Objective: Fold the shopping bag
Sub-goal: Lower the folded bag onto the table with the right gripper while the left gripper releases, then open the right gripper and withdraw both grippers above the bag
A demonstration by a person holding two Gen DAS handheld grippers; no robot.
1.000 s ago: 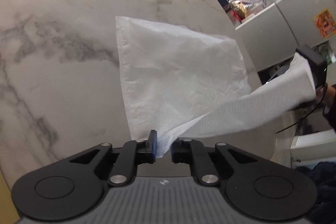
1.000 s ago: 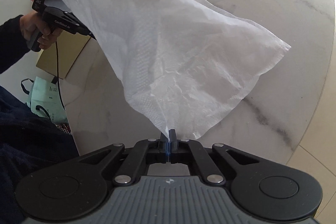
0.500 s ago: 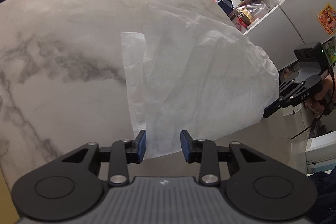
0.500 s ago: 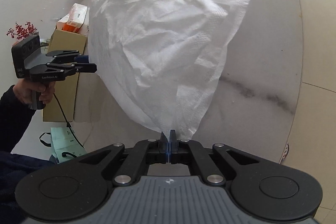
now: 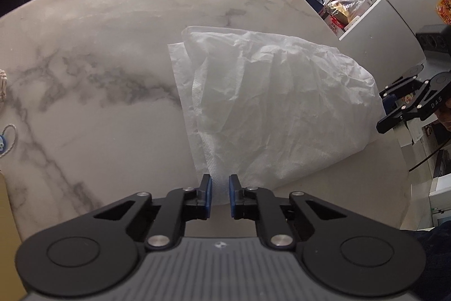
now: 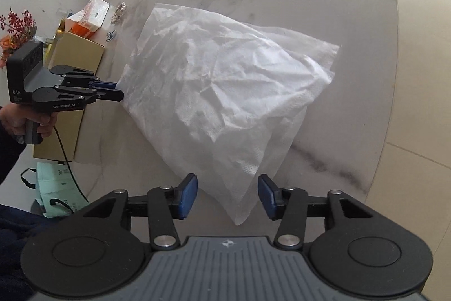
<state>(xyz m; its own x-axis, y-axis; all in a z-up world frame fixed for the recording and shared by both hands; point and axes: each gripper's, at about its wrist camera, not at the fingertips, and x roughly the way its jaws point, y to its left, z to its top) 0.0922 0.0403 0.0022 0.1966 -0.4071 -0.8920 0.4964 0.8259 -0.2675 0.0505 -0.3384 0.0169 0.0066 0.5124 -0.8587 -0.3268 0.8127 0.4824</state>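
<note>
Left wrist view: white shopping bag [image 5: 276,109] on marble table [image 5: 84,75], long axis running 12 to 6, near edge between closing left gripper [image 5: 220,195] jaws, not yet pinched. Right gripper [image 6: 227,195] opening, corner loose between.

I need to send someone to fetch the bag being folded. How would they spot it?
Find the round marble table. On it lies the white shopping bag, thin and crumpled, one layer folded loosely over another, between the two handheld grippers. Unlike the cardboard box at the table's edge, it is soft, flat and all white.
</note>
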